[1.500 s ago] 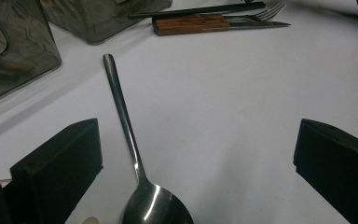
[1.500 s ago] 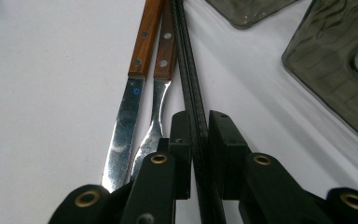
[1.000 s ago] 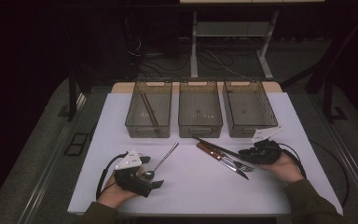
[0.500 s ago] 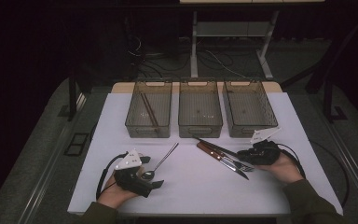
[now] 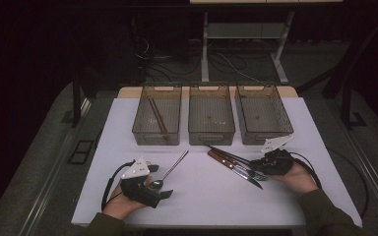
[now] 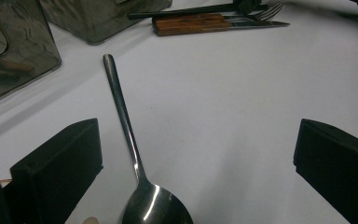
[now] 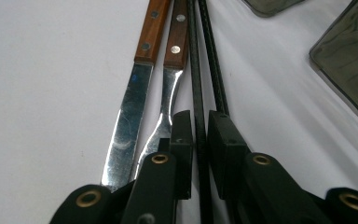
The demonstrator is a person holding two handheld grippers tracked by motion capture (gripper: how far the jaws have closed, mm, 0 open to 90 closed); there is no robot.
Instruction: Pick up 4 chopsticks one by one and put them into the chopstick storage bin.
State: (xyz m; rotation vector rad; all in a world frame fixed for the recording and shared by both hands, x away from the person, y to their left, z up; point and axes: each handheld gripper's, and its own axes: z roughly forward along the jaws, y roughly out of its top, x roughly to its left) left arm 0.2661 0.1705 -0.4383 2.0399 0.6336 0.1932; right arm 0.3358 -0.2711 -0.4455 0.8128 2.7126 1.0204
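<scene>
A: What are the left tongs (image 5: 160, 189) doing?

B: They're spread wide and holding nothing. In the left gripper view the spoon (image 6: 137, 163) lies on the table (image 5: 202, 201) between the two jaws, bowl toward the hand, handle pointing away to the bins. My guess is they're lined up to close on its neck.

A: And the right tongs (image 7: 199, 140)?

B: Nearly shut on a thin black stick (image 7: 196, 88), probably one of a pair of chopsticks. A second stick (image 7: 213, 65) runs just beside it, under or past the other jaw. I can't tell whether the pinch is firm or whether both sticks are caught.

A: What lies next to them?

B: A knife (image 7: 130, 107) and a fork (image 7: 170, 70), both wood-handled, side by side on the table and touching the sticks. All that cutlery sits in a bundle just before the middle bin (image 5: 211, 110), so it looks like a sorting job: three bins, one kind each.

A: Anything sorted yet?

B: The left bin (image 5: 157, 113) holds two brown sticks. The middle one and the right bin (image 5: 263, 110) look empty, though the tinted walls and dim light make that hard to say.

A: What's hidden?

B: The spoon's bowl is cut off at the bottom edge, the fork's tines go under the right tongs, and from above the right hand (image 5: 295, 172) covers its jaws.
</scene>
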